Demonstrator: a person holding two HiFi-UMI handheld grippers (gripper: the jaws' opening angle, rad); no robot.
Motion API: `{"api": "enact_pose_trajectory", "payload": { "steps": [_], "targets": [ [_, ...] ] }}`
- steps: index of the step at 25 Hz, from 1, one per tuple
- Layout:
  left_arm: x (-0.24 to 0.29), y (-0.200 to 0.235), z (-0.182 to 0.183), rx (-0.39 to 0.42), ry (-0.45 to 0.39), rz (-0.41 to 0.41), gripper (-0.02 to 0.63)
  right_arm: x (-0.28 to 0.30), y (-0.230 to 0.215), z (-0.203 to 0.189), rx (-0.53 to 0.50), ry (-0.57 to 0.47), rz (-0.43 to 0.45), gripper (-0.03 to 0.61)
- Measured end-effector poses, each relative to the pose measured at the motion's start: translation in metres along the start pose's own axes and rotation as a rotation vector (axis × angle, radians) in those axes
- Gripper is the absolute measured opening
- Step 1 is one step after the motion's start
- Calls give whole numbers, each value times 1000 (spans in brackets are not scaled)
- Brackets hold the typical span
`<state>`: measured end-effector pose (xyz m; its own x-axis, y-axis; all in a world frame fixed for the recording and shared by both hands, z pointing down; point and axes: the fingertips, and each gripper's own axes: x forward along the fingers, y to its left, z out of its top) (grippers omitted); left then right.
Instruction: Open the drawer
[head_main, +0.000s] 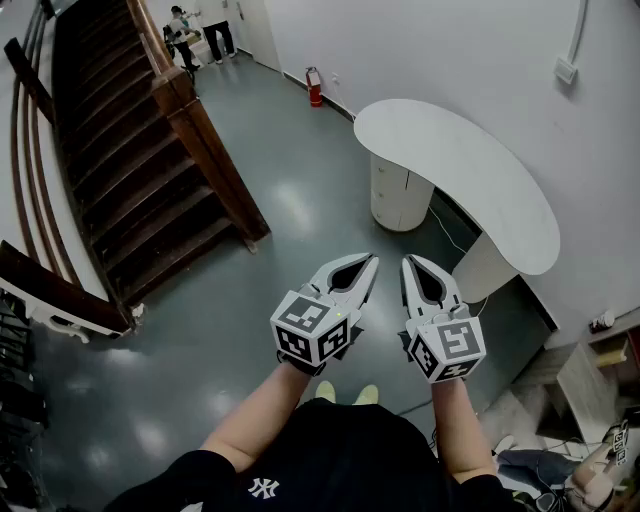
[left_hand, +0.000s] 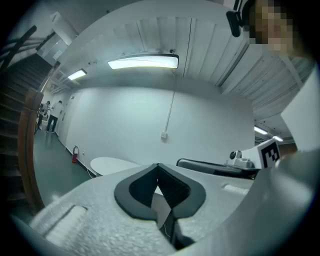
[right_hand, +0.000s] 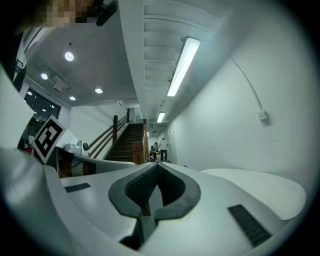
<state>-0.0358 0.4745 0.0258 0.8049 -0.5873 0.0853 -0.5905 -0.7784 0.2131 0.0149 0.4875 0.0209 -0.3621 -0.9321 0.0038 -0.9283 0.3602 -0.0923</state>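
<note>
At lower centre, the white plastic left gripper (head_main: 368, 262) and right gripper (head_main: 410, 262) are both pressed together and empty, below the white cylindrical drawer unit (head_main: 396, 190).

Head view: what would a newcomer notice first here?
The left gripper and right gripper sit side by side mid-frame, fingers closed on nothing. Beyond them a white curved table stands by the right wall, a small drawer cabinet beneath it. A dark wooden staircase fills the upper left.

We see a white rounded drawer cabinet (head_main: 397, 197) standing upright under the white tabletop's (head_main: 470, 170) far end, drawers apparently shut.
</note>
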Motion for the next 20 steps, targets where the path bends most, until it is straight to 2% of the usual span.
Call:
{"api": "enact_pose_trajectory", "payload": {
  "steps": [9, 13, 20],
  "targets": [
    [2, 6, -2, -5, 1, 16, 9, 2, -2, -2, 14, 5, 3, 14],
    [1, 9, -4, 5, 5, 26, 9, -4, -11, 0, 73, -19, 15, 15],
    [17, 16, -4, 14, 9, 55, 9, -11, -50, 0, 162, -50, 1, 15]
  ]
}}
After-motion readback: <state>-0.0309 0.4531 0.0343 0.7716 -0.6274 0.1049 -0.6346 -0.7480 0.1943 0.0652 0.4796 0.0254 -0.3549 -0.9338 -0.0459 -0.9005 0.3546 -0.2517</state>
